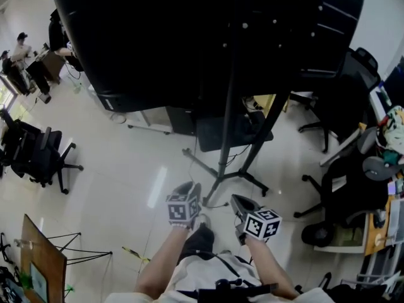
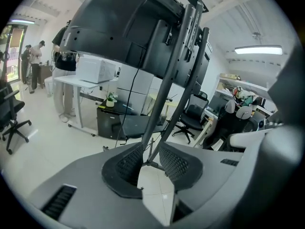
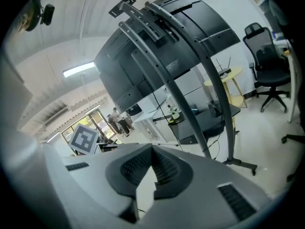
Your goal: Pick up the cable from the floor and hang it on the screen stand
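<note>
Left hand-held gripper point(image 2: 151, 150) jaws apart, empty; right hand-held gripper point(image 3: 152, 150) closed, empty; screen stand point(image 1: 223, 166) ahead.

Left gripper point(image 2: 150, 149) shell: grey matt plastic; pads point(image 2: 128, 164): black, dimpled.
Screen stand point(image 1: 230, 106), ahead of it: dark metal tubing, smooth, matt.
Screen back point(image 1: 189, 36), above: black plastic, faint sheen.
Floor point(image 1: 126, 169), beneath: pale glossy tile.

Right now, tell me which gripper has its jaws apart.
The left gripper: floor shows between its jaws, while the right gripper has jaws meeting at the tips.
</note>
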`<state>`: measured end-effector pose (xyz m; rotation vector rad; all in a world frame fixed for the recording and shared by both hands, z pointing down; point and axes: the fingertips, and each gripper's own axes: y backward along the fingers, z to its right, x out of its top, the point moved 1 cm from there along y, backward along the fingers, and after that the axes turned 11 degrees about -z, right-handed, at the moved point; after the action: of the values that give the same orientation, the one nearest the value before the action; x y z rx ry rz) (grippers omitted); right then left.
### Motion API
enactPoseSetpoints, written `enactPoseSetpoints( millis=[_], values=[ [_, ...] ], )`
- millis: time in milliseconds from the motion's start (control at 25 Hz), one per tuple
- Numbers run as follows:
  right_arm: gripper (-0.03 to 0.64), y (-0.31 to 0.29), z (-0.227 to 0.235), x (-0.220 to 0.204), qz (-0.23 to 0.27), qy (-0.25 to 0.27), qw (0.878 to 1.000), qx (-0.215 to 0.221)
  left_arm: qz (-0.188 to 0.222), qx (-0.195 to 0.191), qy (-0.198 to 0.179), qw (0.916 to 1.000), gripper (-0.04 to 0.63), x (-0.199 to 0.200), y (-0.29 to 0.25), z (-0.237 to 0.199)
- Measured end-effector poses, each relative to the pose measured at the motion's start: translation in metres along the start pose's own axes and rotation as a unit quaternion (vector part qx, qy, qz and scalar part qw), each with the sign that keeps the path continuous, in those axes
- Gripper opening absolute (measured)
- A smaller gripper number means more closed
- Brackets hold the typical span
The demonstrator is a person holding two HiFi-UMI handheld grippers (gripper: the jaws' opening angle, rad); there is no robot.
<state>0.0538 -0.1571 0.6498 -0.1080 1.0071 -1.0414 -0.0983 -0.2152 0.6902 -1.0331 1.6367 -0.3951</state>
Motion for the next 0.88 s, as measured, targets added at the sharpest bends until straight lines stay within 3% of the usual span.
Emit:
enactPoseSetpoints(
  millis=[560,880],
  values=[
    [0.011,-0.109,0.050,0.085,0.000,-0.053,0.998,-0.018,0.004,0.012,-0.055,0.9984,0.135,0.108,-0.144,-0.080],
    [0.011,-0.146,0.072,0.095,0.008,-0.067,0.997,-0.029,-0.060,0.034,-0.089,0.9936,0.135,0.098,-0.224,-0.131]
  ],
)
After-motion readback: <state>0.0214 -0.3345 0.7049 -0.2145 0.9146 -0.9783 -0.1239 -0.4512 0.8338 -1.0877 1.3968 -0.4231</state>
